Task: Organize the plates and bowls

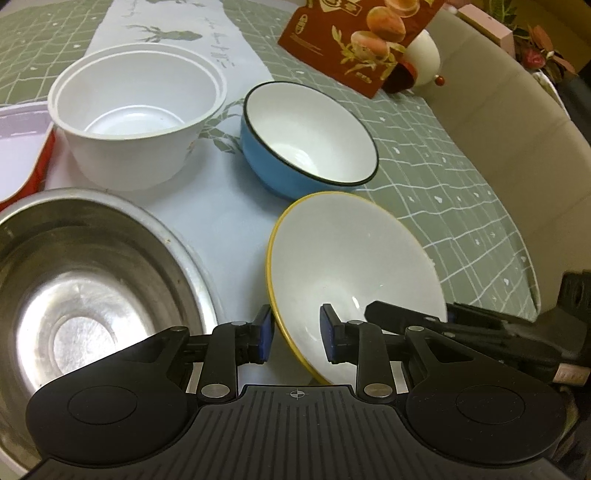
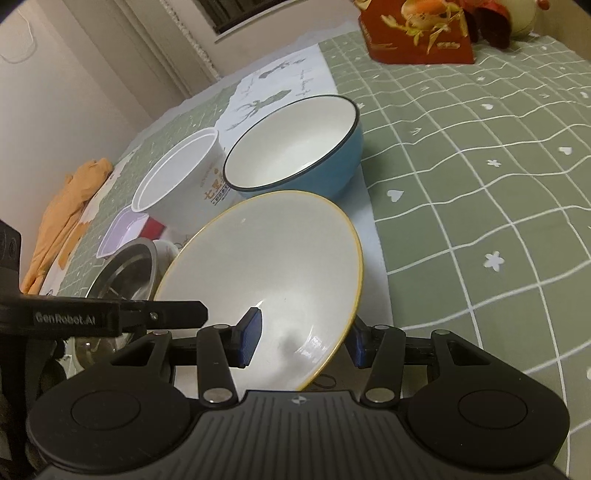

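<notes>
A white bowl with a yellow rim (image 1: 351,266) (image 2: 266,273) is tilted between both grippers. My left gripper (image 1: 297,338) is open, its blue pads astride the bowl's near-left rim with a gap on each side. My right gripper (image 2: 303,339) is open, one pad inside the bowl and one outside its right rim; it also shows in the left wrist view (image 1: 424,321). A blue bowl with a white inside (image 1: 310,136) (image 2: 295,144) stands just behind. A white plastic tub (image 1: 136,110) (image 2: 177,173) and a steel bowl (image 1: 85,291) (image 2: 125,273) sit to the left.
A red gift bag (image 1: 354,40) (image 2: 417,33) stands at the back of the green checked tablecloth (image 1: 443,177) (image 2: 480,184). A lilac container on a red tray (image 1: 22,140) (image 2: 122,230) lies left. An orange cloth (image 2: 62,221) lies at the far left edge.
</notes>
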`<state>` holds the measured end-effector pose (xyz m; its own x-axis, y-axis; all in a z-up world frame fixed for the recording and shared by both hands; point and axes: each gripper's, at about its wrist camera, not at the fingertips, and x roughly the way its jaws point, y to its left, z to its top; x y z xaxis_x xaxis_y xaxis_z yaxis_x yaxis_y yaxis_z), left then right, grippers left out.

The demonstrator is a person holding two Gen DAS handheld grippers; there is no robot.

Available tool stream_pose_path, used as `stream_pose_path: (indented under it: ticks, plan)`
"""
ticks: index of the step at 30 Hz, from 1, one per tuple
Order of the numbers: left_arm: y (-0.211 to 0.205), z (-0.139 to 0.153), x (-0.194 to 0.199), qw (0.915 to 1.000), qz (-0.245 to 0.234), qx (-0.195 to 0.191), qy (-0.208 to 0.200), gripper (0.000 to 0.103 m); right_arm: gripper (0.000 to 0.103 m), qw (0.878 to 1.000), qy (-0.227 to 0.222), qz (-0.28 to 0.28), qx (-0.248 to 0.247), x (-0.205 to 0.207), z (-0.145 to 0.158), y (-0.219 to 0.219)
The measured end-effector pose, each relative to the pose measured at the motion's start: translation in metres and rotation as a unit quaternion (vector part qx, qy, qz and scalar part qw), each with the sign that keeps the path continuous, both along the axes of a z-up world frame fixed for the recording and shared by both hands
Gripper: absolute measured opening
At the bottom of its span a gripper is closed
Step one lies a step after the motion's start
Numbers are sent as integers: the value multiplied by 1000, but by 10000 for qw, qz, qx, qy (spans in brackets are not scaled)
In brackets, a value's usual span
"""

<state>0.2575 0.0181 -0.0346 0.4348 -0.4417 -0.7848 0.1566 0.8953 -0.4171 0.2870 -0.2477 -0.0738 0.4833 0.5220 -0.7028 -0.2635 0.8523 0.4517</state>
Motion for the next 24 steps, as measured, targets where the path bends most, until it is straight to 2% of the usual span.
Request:
stream_pose_path:
  ticks: [7, 10, 13, 17, 19, 21, 24]
  plan:
    - [11, 15, 3, 9997, -65, 38, -236, 29, 49, 9936, -557, -951, -239, -33, 25, -15]
    - [20, 22, 9, 9995, -8, -54, -315, 29, 49, 9870, -688, -1314, -622, -35, 43, -14]
    - [25, 33, 16, 9987, 121, -34, -487, 29, 49, 9780, -1049, -1333, -1214, -36, 68, -8]
    - [35, 37, 23, 9976, 402, -190, -522, 29, 61, 9673, -1448, -1248, -1668, -30, 98, -2]
    - [41, 37, 30, 9975, 462, -409, -336, 29, 63, 9657, -1561, -1186, -1705, -22, 107, 1]
    - [46, 41, 40, 9967, 466, -613, -243, 29, 66, 9694, -1498, -1151, -1568, -10, 109, 1]
    - [49, 51, 51, 9965, 492, -506, -456, 29, 66, 9798, -1083, -1014, -1344, 15, 106, 2]
